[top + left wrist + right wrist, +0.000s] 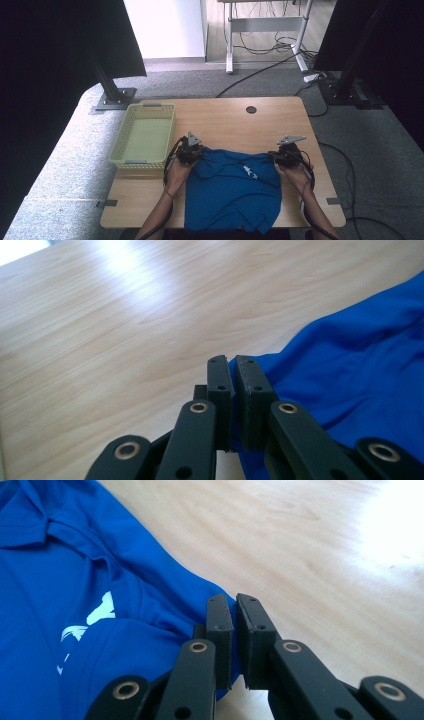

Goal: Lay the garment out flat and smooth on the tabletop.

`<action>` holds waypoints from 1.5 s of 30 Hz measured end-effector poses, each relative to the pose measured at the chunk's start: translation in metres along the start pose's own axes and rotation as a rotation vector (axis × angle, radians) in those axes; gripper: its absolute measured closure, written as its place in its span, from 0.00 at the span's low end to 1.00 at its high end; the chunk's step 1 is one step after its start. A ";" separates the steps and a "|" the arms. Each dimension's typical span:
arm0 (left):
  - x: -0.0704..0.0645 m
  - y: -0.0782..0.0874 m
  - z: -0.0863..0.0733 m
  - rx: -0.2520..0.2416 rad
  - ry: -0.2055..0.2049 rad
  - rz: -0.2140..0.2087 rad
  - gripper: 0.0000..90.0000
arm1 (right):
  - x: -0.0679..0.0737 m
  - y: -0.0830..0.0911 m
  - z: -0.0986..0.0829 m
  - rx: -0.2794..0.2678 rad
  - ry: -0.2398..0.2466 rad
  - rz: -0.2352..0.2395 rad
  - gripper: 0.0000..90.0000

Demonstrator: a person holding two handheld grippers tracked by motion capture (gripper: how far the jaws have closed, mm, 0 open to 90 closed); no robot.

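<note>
Pale wood table [225, 120] carried your blue shirt [232, 190] at lower centre of the high view — left gripper [233, 360] and right gripper [233, 598] each clamped on a top corner. Folding looked begun; next, lift both evenly.

- I see a light wooden table [220, 117].
- A blue shirt [235, 192] lies flat at 6 o'clock.
- A pale yellow basket [144, 136] sits at 9 o'clock.
</note>
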State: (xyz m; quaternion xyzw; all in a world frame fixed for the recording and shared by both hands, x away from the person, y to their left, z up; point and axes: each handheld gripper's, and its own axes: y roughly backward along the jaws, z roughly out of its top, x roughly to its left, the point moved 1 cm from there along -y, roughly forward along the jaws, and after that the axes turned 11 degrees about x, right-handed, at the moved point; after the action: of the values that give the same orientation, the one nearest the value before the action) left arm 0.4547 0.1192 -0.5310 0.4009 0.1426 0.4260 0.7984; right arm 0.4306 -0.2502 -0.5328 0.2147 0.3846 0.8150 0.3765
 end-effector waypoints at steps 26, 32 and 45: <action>-0.022 0.005 0.007 -0.004 0.004 -0.086 0.61 | 0.012 0.003 0.004 -0.042 0.022 0.018 0.62; -0.046 0.000 0.003 0.031 -0.053 -0.121 0.63 | 0.028 -0.004 0.003 -0.031 0.055 0.054 0.61; -0.056 -0.007 -0.008 0.070 -0.127 -0.052 0.90 | 0.039 -0.023 -0.003 0.040 0.103 0.016 0.87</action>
State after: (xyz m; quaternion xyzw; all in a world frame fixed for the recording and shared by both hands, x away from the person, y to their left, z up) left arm 0.4208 0.0769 -0.5481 0.4508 0.1167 0.3735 0.8023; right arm 0.4146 -0.2117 -0.5507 0.1831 0.4179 0.8201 0.3454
